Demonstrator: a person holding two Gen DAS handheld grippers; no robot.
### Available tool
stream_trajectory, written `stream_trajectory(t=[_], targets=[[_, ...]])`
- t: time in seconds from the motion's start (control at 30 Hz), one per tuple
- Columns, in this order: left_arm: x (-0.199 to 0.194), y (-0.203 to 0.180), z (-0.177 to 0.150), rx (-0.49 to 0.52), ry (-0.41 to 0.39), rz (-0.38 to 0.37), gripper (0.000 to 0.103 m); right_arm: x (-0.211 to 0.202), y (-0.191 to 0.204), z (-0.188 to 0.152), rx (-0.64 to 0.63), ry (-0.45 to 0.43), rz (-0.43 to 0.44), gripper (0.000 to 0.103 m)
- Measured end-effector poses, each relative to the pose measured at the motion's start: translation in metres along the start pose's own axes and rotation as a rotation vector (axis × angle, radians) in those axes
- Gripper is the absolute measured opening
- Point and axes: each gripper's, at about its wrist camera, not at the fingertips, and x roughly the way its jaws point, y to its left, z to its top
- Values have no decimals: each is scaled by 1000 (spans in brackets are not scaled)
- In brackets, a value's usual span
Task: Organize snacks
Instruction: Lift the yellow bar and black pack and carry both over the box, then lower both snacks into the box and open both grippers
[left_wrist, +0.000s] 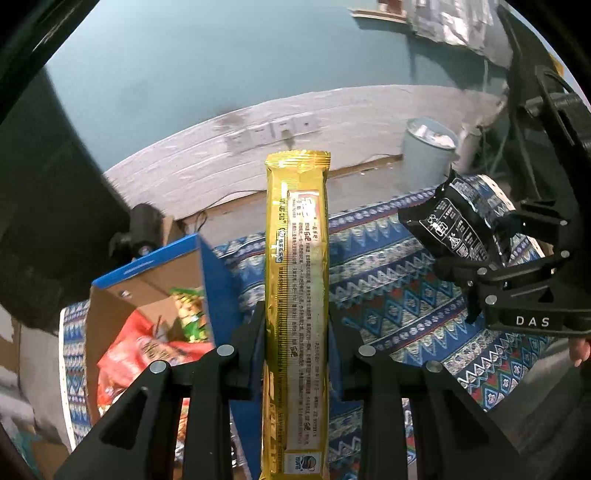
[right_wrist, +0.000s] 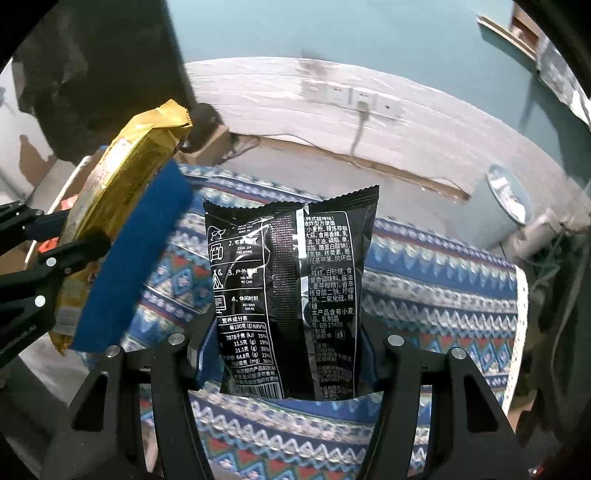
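Gold snack bar clamped upright in the left gripper.
Right gripper grips a black packet, both above the patterned cloth.

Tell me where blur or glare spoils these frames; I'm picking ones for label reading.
Left wrist view: the gold snack pack is sharp with mild sheen, but the cardboard box contents are smeared. Right wrist view: the black snack bag reads clearly despite glare streaks; the left gripper is motion-blurred.
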Motion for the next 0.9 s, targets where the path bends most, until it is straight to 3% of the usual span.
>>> stream_trajectory(t=[0.9], targets=[[-10, 148, -58, -296, 5, 152, 29, 42, 130, 80, -155, -9, 152, 60]])
